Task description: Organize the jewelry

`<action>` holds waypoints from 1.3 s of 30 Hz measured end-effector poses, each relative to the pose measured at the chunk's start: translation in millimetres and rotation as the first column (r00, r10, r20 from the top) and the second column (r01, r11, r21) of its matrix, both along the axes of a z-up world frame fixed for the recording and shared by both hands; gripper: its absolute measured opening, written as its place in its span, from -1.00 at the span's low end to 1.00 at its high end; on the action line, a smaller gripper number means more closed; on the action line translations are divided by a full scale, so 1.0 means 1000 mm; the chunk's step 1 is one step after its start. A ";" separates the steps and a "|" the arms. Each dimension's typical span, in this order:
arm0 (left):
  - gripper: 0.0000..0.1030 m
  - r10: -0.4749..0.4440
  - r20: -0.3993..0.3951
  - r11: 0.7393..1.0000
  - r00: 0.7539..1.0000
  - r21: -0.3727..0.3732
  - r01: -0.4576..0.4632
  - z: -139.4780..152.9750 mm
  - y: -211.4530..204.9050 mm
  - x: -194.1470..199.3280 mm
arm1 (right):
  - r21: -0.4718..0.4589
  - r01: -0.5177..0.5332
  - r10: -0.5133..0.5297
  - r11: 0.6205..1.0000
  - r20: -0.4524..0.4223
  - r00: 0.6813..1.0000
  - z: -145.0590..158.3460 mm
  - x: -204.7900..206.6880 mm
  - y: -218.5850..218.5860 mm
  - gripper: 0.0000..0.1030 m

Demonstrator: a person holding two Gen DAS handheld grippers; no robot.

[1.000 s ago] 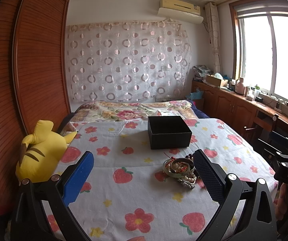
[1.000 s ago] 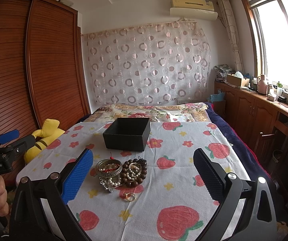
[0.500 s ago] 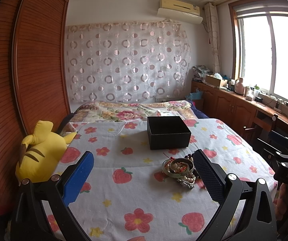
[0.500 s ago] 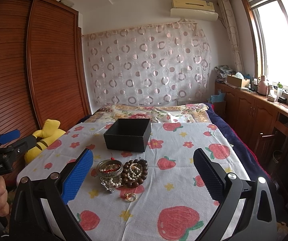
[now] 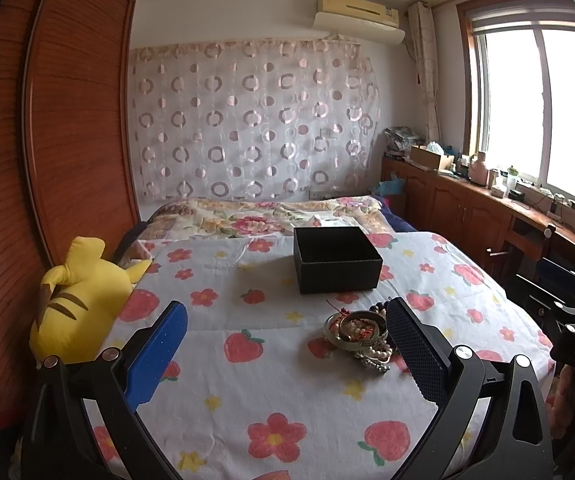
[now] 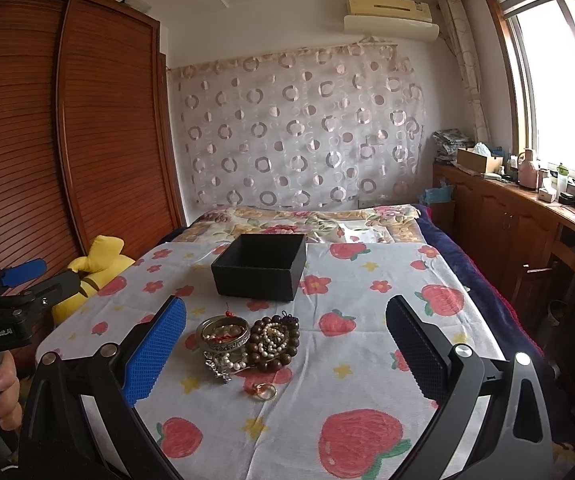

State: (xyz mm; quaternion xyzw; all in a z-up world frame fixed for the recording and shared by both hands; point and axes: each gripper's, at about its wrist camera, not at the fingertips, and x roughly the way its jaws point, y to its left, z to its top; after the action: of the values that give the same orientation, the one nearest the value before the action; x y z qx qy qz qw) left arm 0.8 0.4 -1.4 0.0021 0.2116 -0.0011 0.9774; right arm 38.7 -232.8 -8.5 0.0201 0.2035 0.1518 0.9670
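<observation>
Both grippers are spread wide and hold nothing. In the right wrist view the right gripper (image 6: pixel 286 344) hovers low over the bed (image 6: pixel 367 320). The jewelry sits just left of frame centre: a metal bangle (image 6: pixel 224 330) lying flat, opening upward, touching a coil of dark beads (image 6: pixel 276 340) with pearls (image 6: pixel 231 362) spilling toward the lower frame. A gold ring (image 6: pixel 264 391) lies flat just below the pile. The open black box (image 6: pixel 261 266) sits above it, its corner turned toward the camera. In the left wrist view the left gripper (image 5: pixel 286 346) has the pile beside its right finger (image 5: pixel 413 350). A yellow plush (image 5: pixel 81 300) lies at frame left.
</observation>
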 end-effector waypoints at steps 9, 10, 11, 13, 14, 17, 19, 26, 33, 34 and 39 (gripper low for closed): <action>0.86 0.001 -0.065 1.000 0.998 -0.026 -0.002 -0.025 0.013 0.016 | -0.010 -0.092 0.091 0.996 -0.031 0.995 -0.010 0.010 0.009 0.96; 0.86 0.002 -0.075 1.000 0.997 -0.028 -0.004 -0.028 0.016 0.018 | -0.020 -0.108 0.107 0.994 -0.033 0.994 -0.012 0.013 0.012 0.95; 0.86 0.003 -0.085 1.000 0.996 -0.030 -0.006 -0.031 0.019 0.020 | -0.027 -0.125 0.124 0.992 -0.037 0.992 -0.013 0.015 0.015 0.90; 0.86 0.009 -0.097 0.999 0.995 -0.033 -0.012 -0.036 0.025 0.023 | -0.044 -0.165 0.162 0.985 -0.053 0.985 -0.019 0.021 0.023 0.84; 0.86 0.016 -0.104 0.999 0.994 -0.035 -0.020 -0.038 0.029 0.025 | -0.054 -0.187 0.183 0.981 -0.061 0.981 -0.023 0.024 0.031 0.79; 0.86 0.031 -0.120 0.998 0.992 -0.053 -0.037 -0.046 0.041 0.029 | -0.084 -0.225 0.218 0.971 -0.087 0.972 -0.031 0.032 0.044 0.67; 0.86 0.038 -0.129 0.997 0.991 -0.061 -0.046 -0.051 0.049 0.031 | -0.097 -0.258 0.247 0.961 -0.109 0.963 -0.035 0.038 0.053 0.61; 0.86 0.024 -0.172 0.997 0.985 -0.071 -0.037 -0.065 0.067 0.037 | -0.138 -0.342 0.308 0.930 -0.217 0.926 -0.062 0.081 0.082 0.44; 0.86 0.007 -0.217 0.997 0.976 -0.080 -0.025 -0.081 0.074 0.043 | -0.153 -0.383 0.322 0.911 -0.317 0.892 -0.085 0.117 0.100 0.40; 0.86 0.005 -0.223 0.997 0.975 -0.080 -0.023 -0.082 0.074 0.043 | -0.154 -0.391 0.326 0.907 -0.331 0.886 -0.087 0.122 0.101 0.39; 0.86 -0.008 -0.240 0.996 0.971 -0.087 -0.013 -0.088 0.073 0.046 | -0.178 -0.401 0.319 0.899 -0.361 0.876 -0.096 0.132 0.109 0.37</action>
State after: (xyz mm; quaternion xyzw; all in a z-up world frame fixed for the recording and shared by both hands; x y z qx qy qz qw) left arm 46.4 73.4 -89.8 -0.0413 0.3278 -0.0092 0.9438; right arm 170.6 -124.0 -104.9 -0.1142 0.3763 0.2984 0.8697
